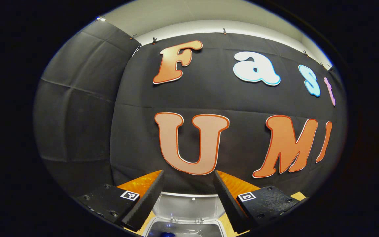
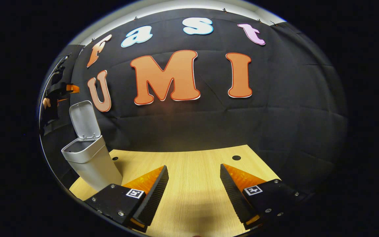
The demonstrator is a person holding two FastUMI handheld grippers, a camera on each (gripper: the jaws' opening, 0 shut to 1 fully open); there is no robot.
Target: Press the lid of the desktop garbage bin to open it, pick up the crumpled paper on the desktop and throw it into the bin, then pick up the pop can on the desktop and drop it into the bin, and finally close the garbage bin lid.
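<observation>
The silver-grey garbage bin (image 2: pixel 92 164) stands at the table's left end with its lid (image 2: pixel 83 119) swung upright. In the left gripper view I look down past the raised lid (image 1: pixel 189 206) into the bin's mouth (image 1: pixel 183 228), where a bit of something blue (image 1: pixel 167 234) lies; I cannot tell what it is. My left gripper (image 1: pixel 188 174) hangs open right above that mouth, nothing between its fingers. In the right gripper view the left gripper (image 2: pixel 63 89) hovers above and left of the lid. My right gripper (image 2: pixel 194 166) is open and empty, low over the wooden table (image 2: pixel 192 197).
The table ends at the black cloth wall close behind the bin. Two small dark holes (image 2: pixel 236 157) (image 2: pixel 114 158) sit near the table's back edge. Bare wood stretches in front of the right gripper.
</observation>
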